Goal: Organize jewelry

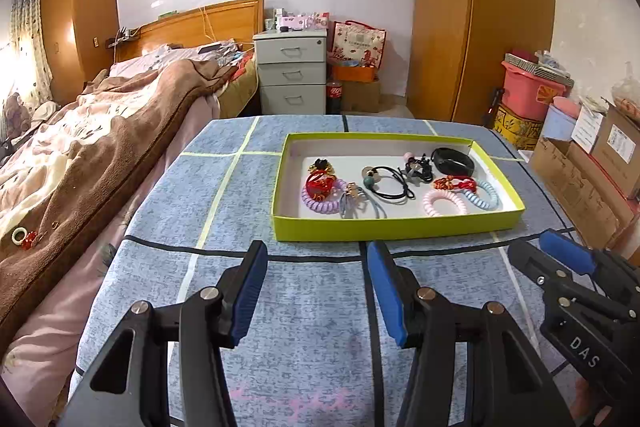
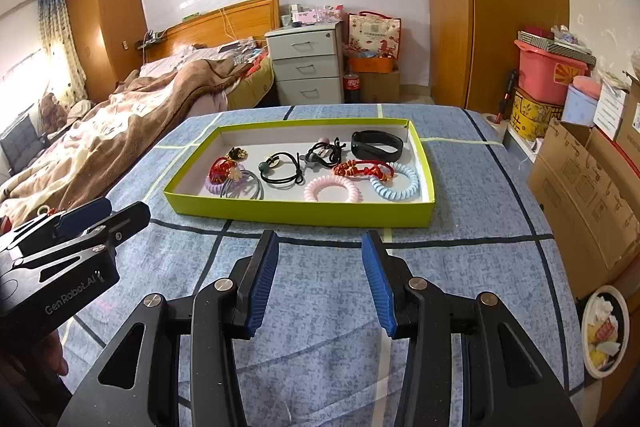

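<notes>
A shallow lime-green tray point(image 1: 384, 227) point(image 2: 280, 213) sits on the blue checked tablecloth point(image 1: 312, 307). In it lie a black wristband point(image 1: 454, 161) point(image 2: 376, 145), pink point(image 1: 444, 203) point(image 2: 332, 188), blue point(image 1: 486, 193) point(image 2: 396, 183) and purple point(image 1: 320, 201) coil hair ties, red knotted bracelets point(image 1: 454, 183) point(image 2: 362, 169) and black hair ties point(image 1: 390, 181) point(image 2: 282, 169). My left gripper point(image 1: 316, 255) is open and empty, just short of the tray's near wall. My right gripper point(image 2: 320, 247) is open and empty beside it, also short of the tray.
A bed with a brown blanket point(image 1: 100, 155) lies left of the table; a white ring and a red item point(image 1: 22, 237) rest on it. Cardboard boxes point(image 2: 588, 195) stand at the right. A bowl of food point(image 2: 604, 331) sits low at the right.
</notes>
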Tool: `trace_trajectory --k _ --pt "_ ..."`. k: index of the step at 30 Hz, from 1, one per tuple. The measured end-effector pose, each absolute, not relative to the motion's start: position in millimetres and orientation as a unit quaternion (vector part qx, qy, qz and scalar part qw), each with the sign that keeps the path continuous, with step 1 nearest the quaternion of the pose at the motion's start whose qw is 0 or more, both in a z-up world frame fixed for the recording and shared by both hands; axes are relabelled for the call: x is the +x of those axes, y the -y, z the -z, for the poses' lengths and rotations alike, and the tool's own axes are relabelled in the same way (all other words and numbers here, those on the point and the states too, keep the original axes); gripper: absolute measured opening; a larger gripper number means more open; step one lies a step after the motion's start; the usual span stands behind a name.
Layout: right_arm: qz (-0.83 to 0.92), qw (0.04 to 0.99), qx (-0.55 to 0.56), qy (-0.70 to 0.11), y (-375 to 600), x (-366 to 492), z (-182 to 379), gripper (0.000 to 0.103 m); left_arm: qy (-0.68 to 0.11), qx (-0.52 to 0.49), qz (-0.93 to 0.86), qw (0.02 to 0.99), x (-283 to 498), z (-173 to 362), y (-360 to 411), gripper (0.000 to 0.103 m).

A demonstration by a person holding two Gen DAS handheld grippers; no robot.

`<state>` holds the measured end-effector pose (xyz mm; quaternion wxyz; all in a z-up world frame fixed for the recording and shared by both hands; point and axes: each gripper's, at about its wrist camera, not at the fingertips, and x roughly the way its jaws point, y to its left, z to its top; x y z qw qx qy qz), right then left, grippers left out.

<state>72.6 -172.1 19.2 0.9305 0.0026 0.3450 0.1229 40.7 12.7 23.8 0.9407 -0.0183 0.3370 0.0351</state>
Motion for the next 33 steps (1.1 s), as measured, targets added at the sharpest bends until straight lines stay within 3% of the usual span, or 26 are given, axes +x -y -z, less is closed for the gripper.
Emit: trace_trajectory --k 33 --pt "-0.12 0.931 0.005 -0.344 171.4 68.4 -21.5 0.044 -0.346 -0.02 -0.031 0.938 38.2 -22.6 -10.5 0.054"
